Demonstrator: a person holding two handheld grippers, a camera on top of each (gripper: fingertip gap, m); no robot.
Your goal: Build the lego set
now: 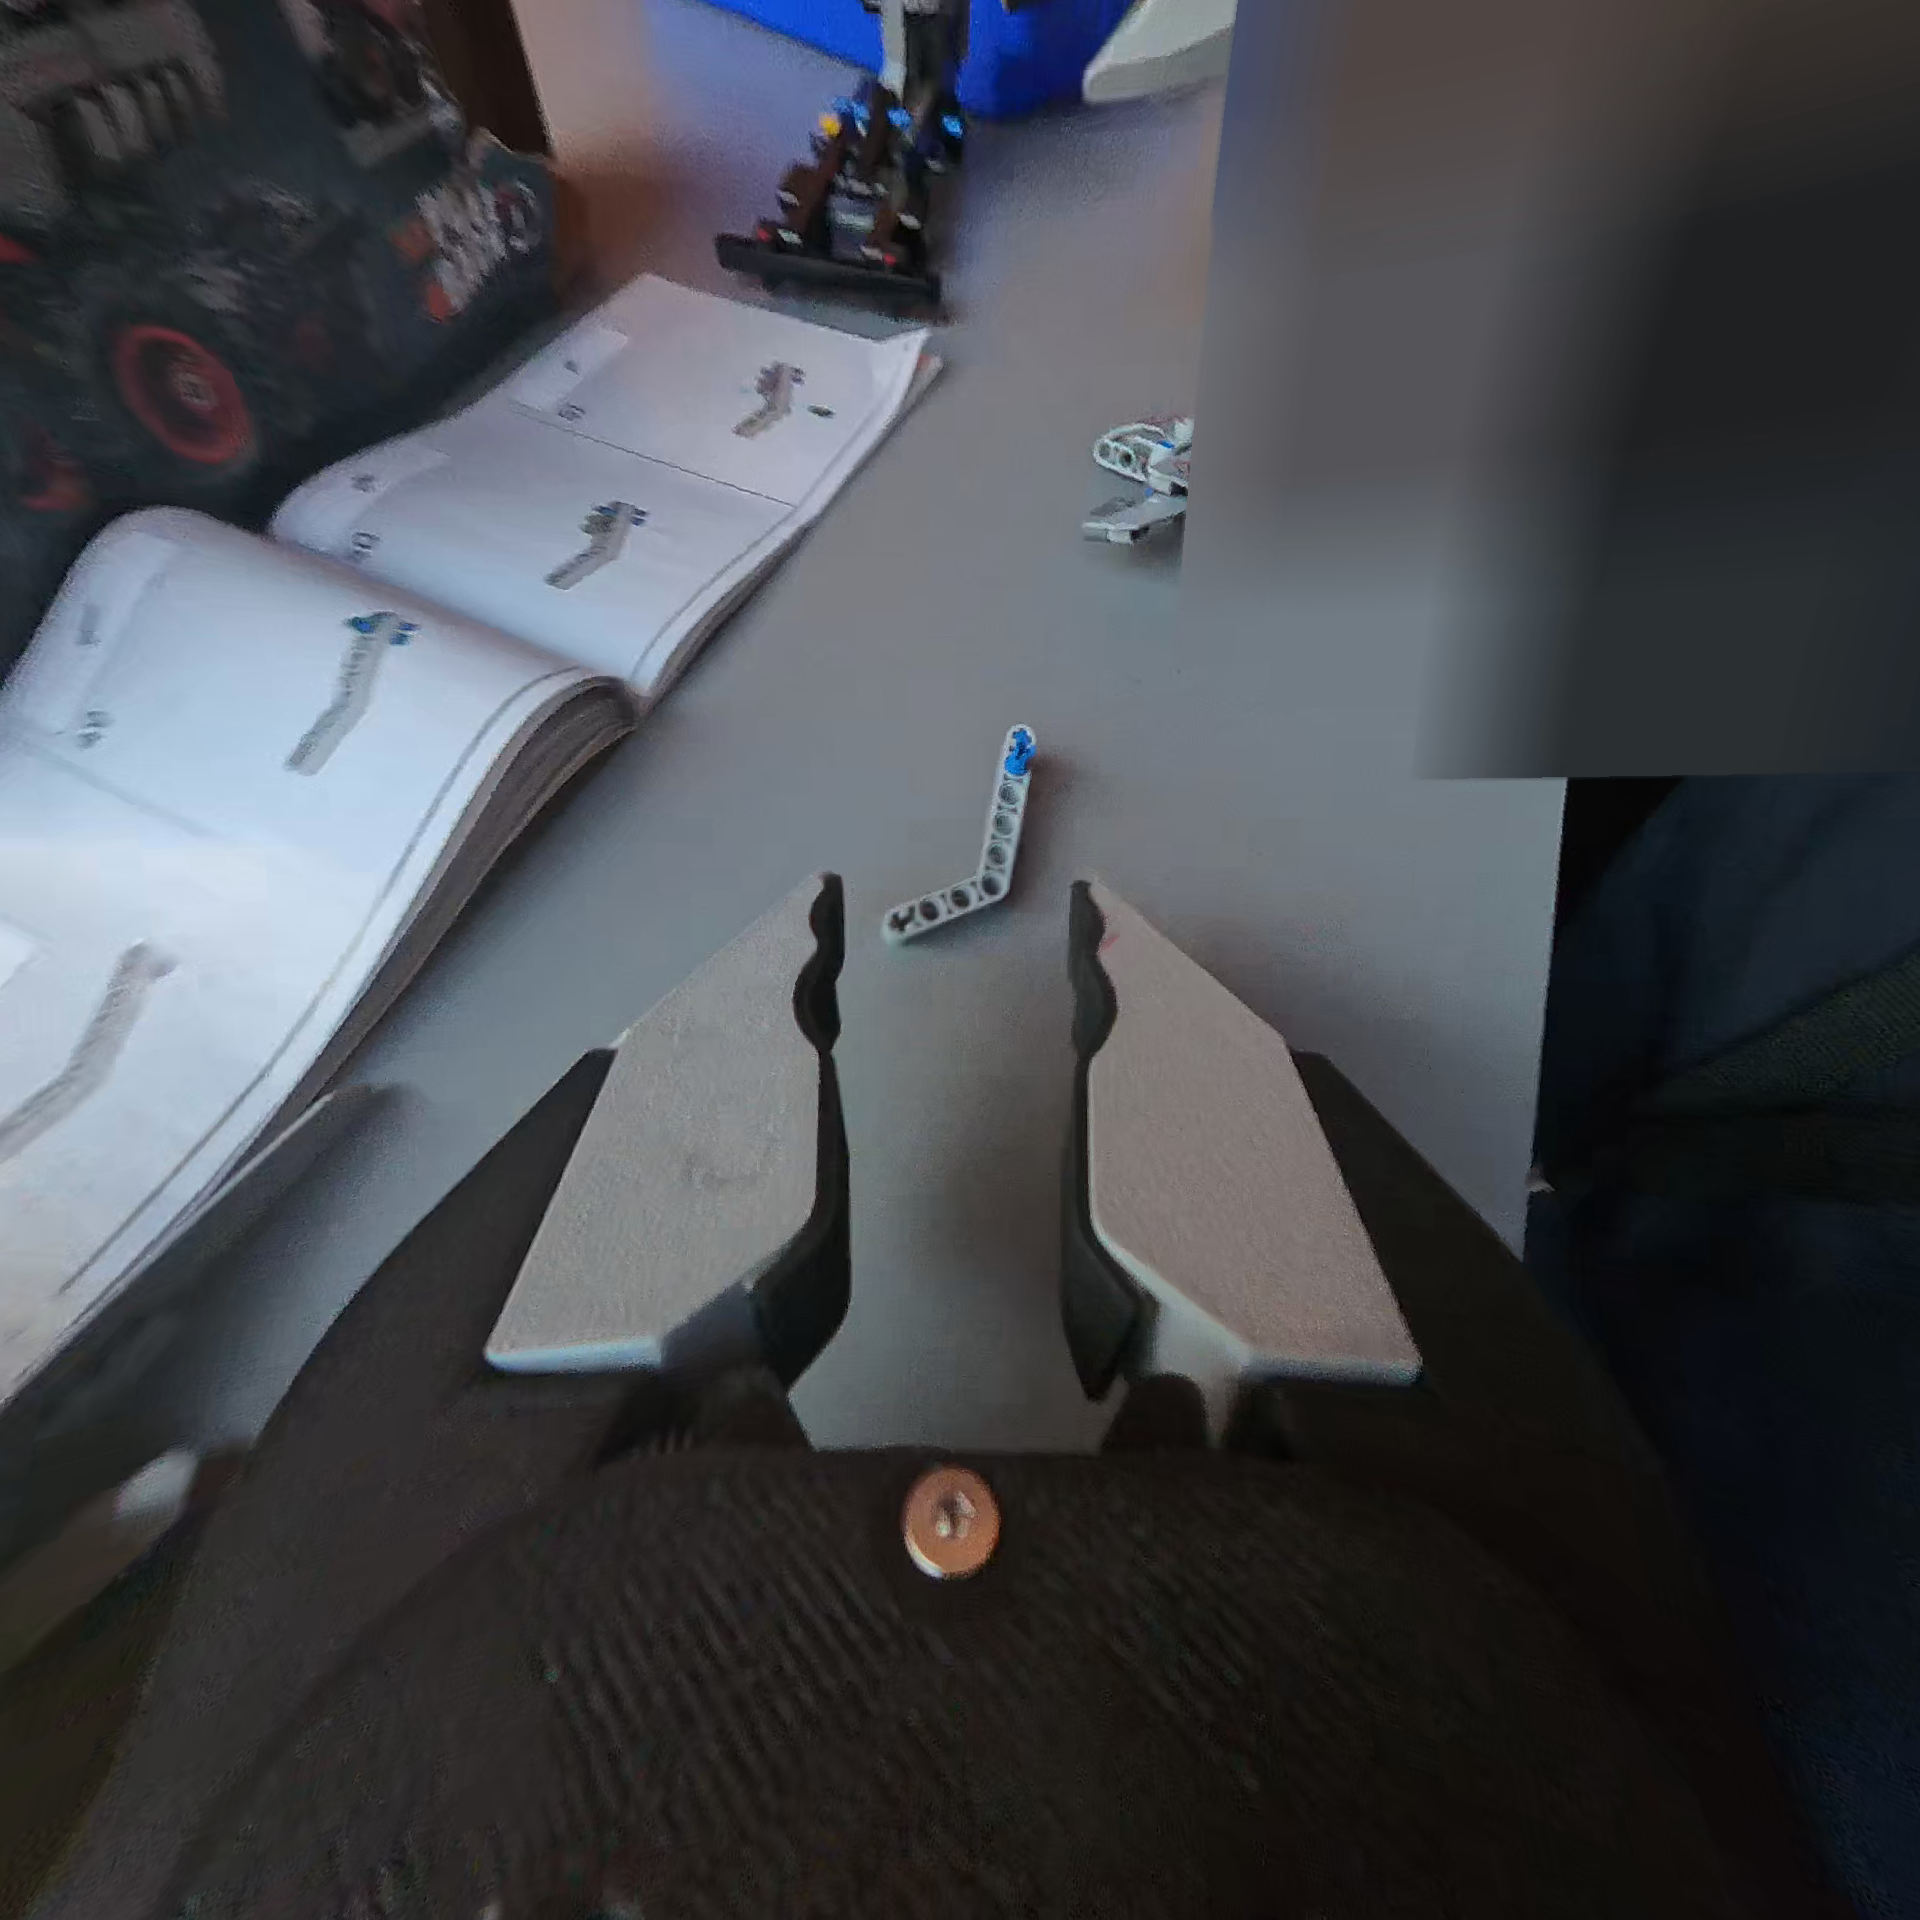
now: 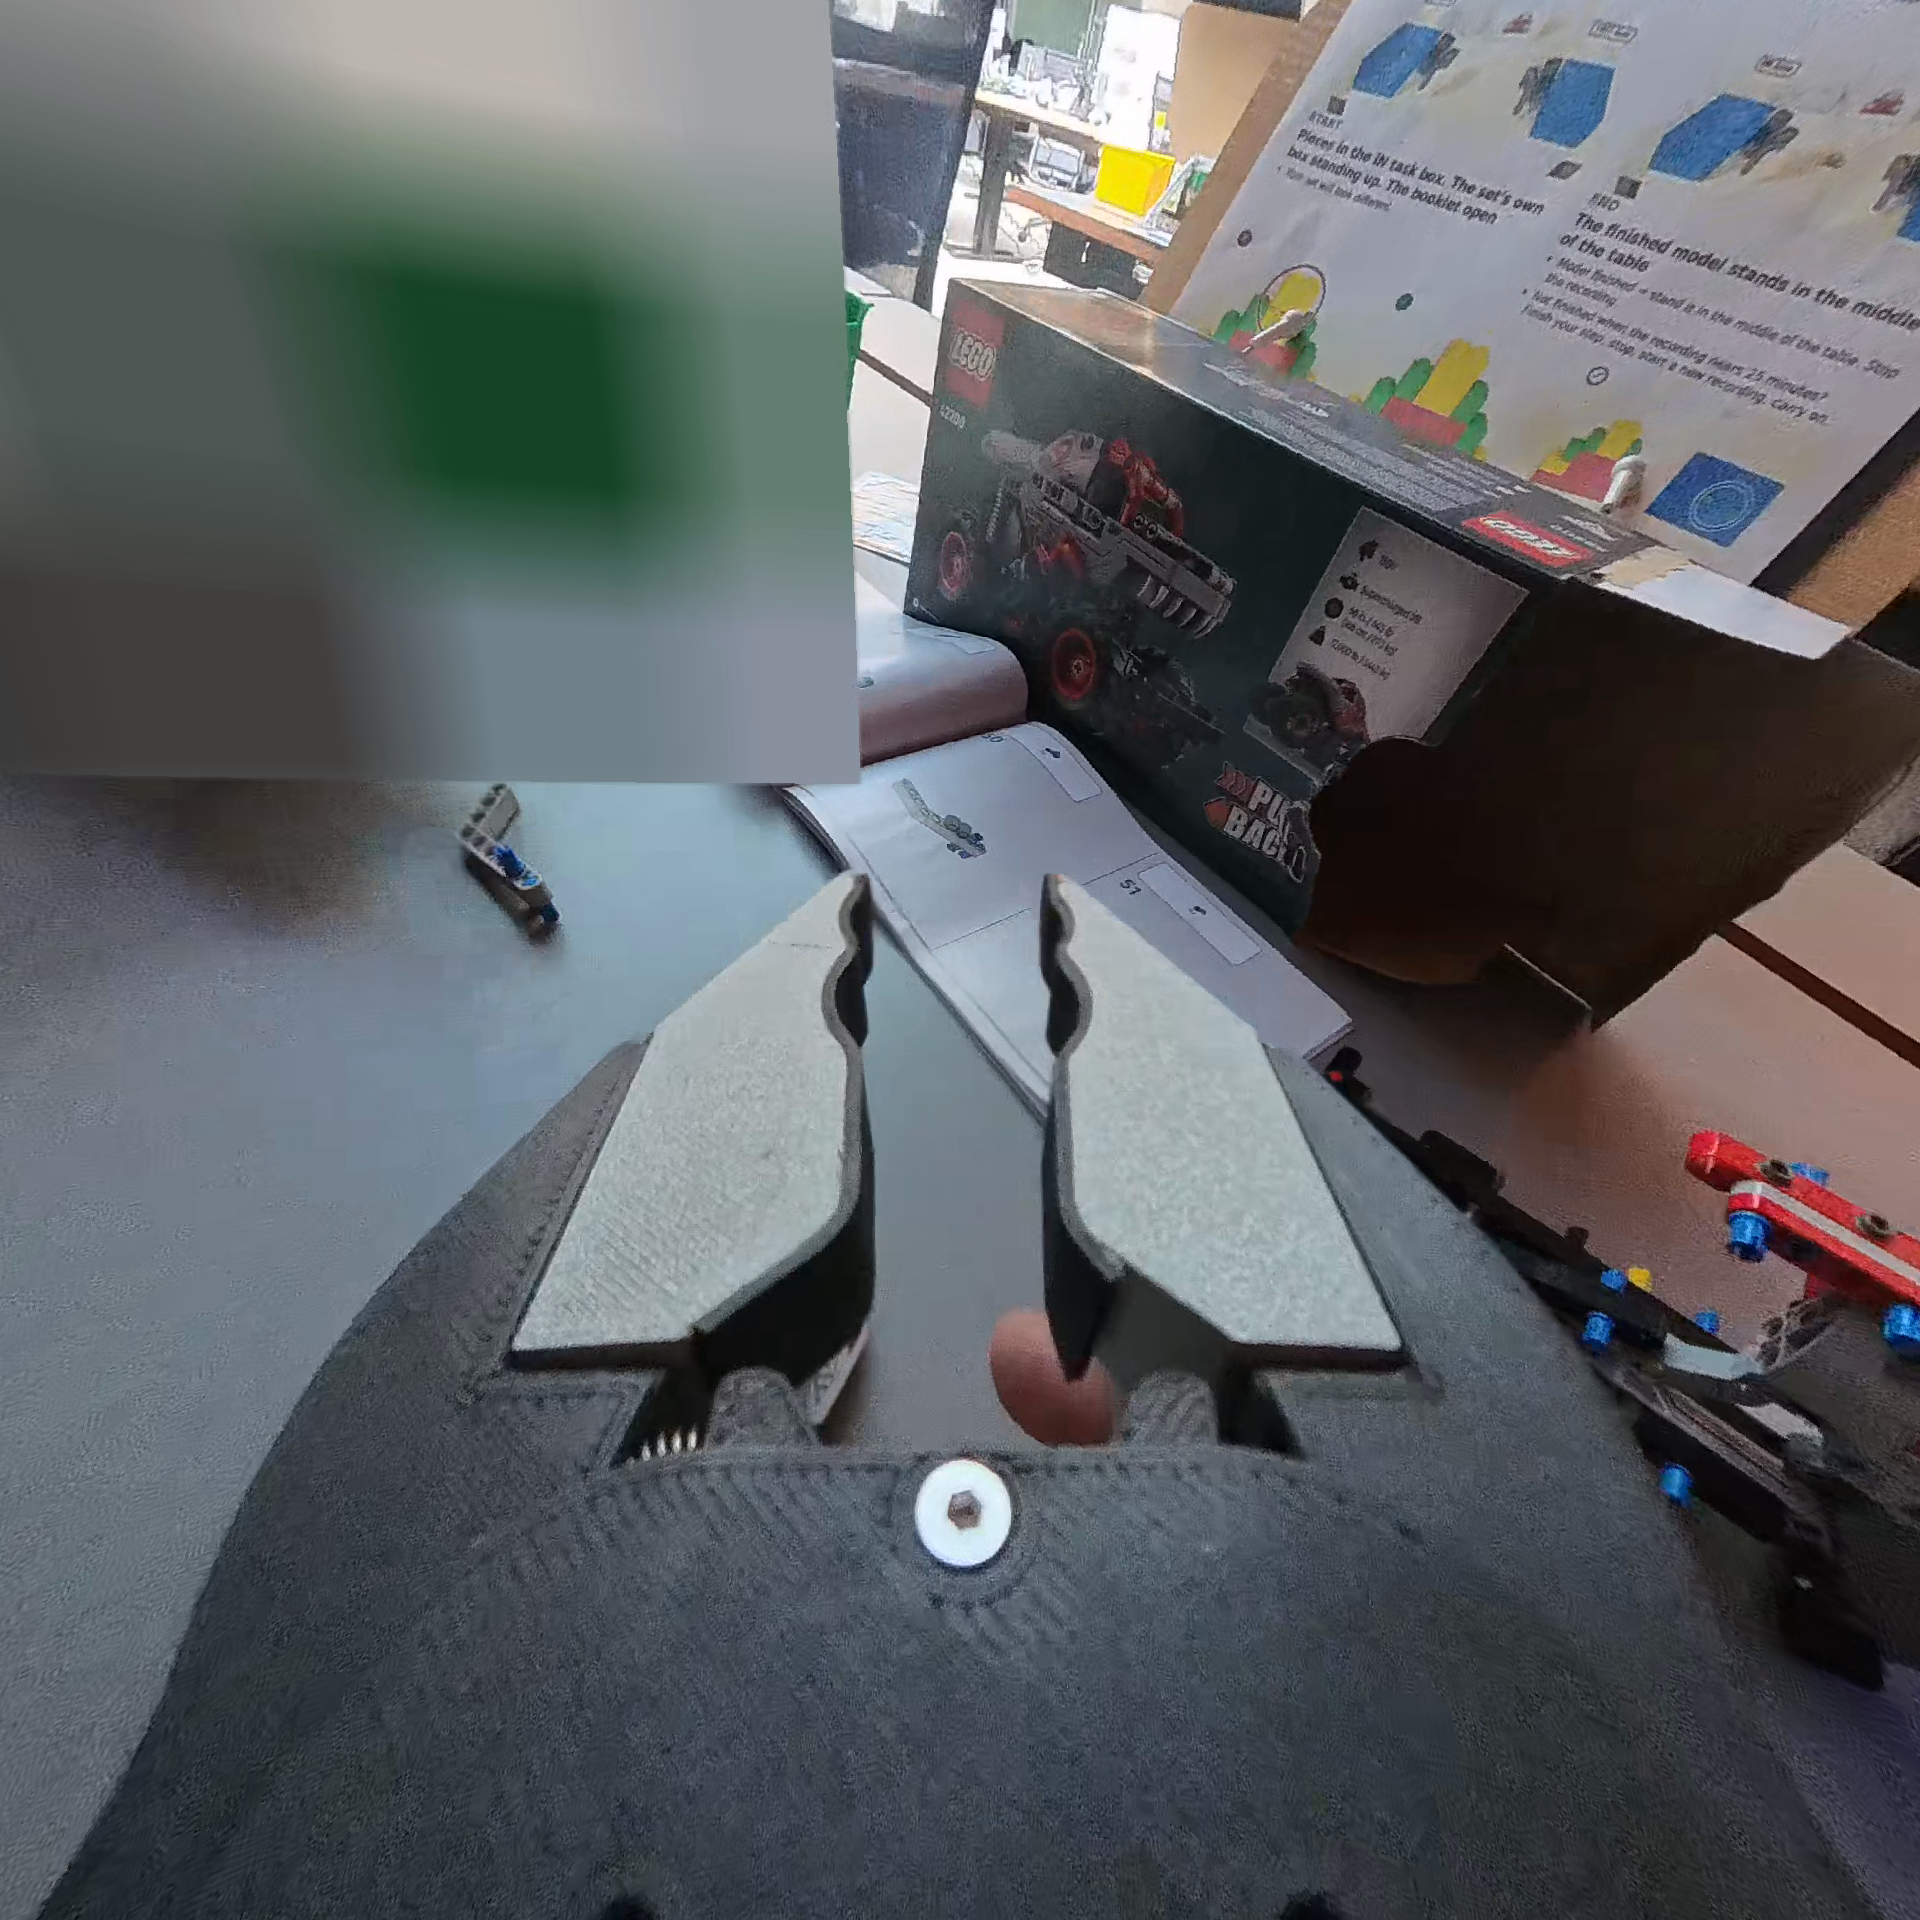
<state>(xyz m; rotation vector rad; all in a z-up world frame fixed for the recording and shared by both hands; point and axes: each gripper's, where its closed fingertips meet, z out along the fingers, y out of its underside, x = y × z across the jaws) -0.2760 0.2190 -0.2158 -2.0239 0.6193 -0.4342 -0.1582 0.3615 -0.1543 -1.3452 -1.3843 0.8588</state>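
Nearest the left wrist camera, the left tool hovers with its jaws apart and empty, low over the grey bench. Left of it lies the open instruction booklet, and behind that, blurred, the set's box. Just beyond the fingertips, between their lines, a grey angled beam lies flat on the bench with a blue pin at its far end. Farther back stands the dark part-built chassis, and to the right a small grey sub-assembly, well apart from the beam. The right tool is likewise spread and holds nothing; its view shows the beam off to its left and red model parts at the right edge. Picking up the beam looks like the next move, and the risk lies in its flatness: jaws closing too high would slide off, and a skewed approach could push it away or knock the pin loose.
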